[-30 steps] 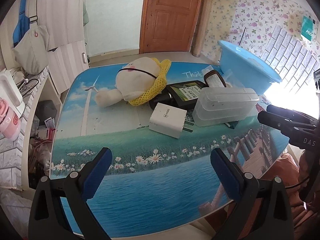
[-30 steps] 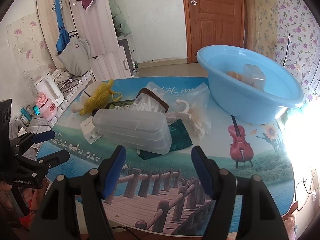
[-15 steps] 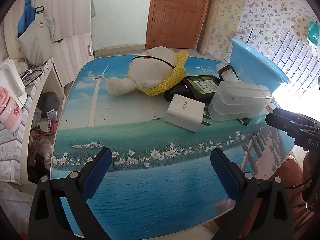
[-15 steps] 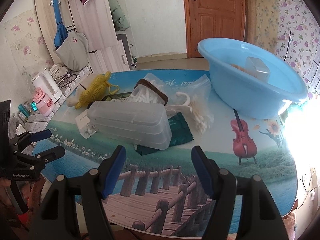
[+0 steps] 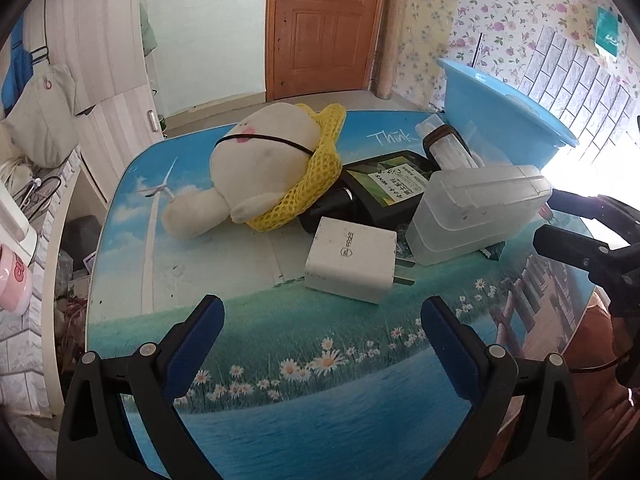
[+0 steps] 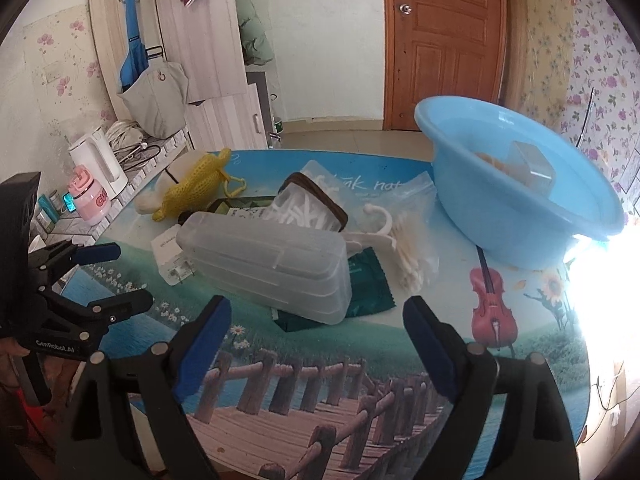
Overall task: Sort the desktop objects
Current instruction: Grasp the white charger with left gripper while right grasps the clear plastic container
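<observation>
With our right gripper (image 6: 316,340), whose jaws have just been opening, and our left gripper (image 5: 322,342) both apart and empty near the clear plastic box (image 6: 266,266), which lies mid-table atop the clutter, we risk shoving it into the bag of cotton swabs (image 6: 412,236).

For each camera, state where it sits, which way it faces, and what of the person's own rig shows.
Left wrist: on the left gripper, looking down across the white square charger and cream plush toy in yellow netting; right gripper at right edge.
Right wrist: on the right gripper, jaws just widened, empty, facing the frosted clear plastic box and light blue plastic basin; left gripper at left.
Shared: charger, box, toy, basin.
</observation>
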The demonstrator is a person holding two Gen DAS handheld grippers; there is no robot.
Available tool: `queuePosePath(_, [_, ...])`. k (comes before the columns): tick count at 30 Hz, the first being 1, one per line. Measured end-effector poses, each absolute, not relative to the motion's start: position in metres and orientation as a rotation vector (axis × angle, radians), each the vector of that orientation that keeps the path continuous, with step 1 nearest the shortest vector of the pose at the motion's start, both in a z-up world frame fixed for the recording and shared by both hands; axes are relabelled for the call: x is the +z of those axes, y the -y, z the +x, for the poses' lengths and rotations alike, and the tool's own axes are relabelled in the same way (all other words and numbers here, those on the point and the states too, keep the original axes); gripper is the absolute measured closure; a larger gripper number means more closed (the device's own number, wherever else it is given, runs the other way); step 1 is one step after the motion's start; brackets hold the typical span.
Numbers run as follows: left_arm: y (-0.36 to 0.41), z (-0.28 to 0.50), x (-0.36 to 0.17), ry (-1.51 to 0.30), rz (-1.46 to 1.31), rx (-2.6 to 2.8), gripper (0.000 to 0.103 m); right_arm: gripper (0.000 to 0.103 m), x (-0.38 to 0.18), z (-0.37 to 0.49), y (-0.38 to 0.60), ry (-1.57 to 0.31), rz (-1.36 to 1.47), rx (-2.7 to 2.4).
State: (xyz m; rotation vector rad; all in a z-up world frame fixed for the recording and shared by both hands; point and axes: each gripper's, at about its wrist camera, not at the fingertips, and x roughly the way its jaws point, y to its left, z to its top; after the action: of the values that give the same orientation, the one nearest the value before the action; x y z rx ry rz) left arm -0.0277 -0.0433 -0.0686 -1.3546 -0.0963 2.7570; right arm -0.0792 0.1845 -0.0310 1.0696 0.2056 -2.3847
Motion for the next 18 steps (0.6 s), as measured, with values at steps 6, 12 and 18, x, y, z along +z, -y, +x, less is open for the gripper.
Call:
queuePosePath(6, [0.037, -0.043, -0.070, 0.061, -1.359, 2.688, 0.005, 0.013, -0.030, -0.091, -0.178, -0.214, 1.031, -2.319])
queuePosePath(12, [0.027, -0.042, -0.069, 0.035, -1.347, 2.650, 0.043, 0.013, -0.031, -0.111, -0.174, -0.266, 0.973, -2.274])
queuePosePath(18, [0.029, -0.037, -0.069, 0.062, -1.358, 2.654, 0.043, 0.042, -0.031, -0.108, -0.173, -0.233, 0.977, -2.168])
